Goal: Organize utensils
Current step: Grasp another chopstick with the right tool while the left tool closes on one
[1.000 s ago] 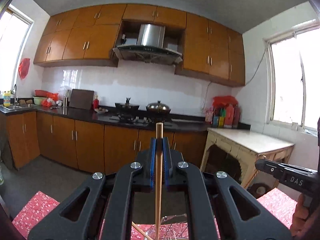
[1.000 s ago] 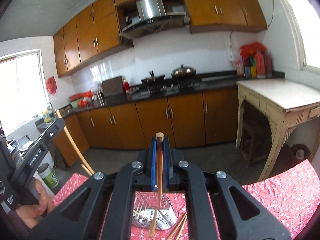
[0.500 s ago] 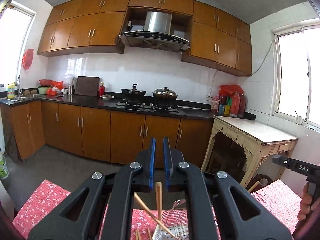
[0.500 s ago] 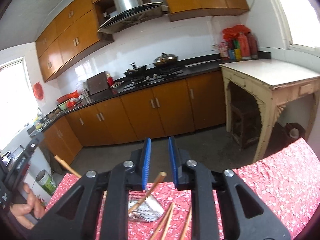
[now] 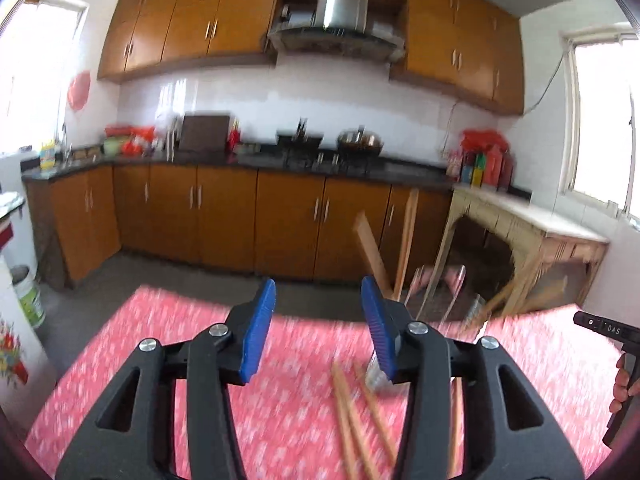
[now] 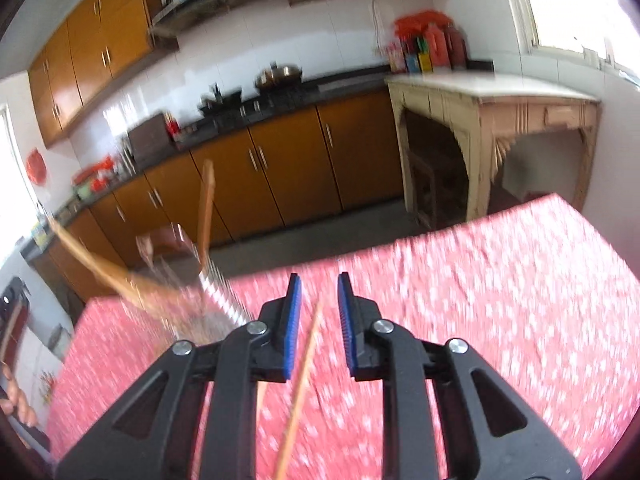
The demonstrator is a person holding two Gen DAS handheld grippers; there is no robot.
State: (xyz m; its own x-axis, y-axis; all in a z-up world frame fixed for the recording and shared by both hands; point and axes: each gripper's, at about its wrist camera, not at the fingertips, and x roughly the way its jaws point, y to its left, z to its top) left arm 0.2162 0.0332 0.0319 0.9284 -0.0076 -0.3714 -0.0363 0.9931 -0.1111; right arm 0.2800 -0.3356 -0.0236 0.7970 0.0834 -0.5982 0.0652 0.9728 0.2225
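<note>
Kitchen with orange cabinets; red cloth on the surface (image 5: 168, 344). Left tool (image 5: 318, 332) spread wide, empty; right tool (image 6: 318, 320) parted, empty, above one loose chopstick (image 6: 302, 376). Wire basket (image 6: 216, 292) holds a few chopsticks (image 5: 404, 240); several more (image 5: 352, 412) lie flat beside it — judged partway done.

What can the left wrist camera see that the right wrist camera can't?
Only the left wrist view shows the open left gripper up close, several loose chopsticks lying together on the cloth, and the window at its right edge.

Only the right wrist view shows the open right gripper up close, with one chopstick lying on the cloth below its fingers.

Both show the wire utensil holder with chopsticks sticking out, the red tablecloth and the kitchen cabinets.
</note>
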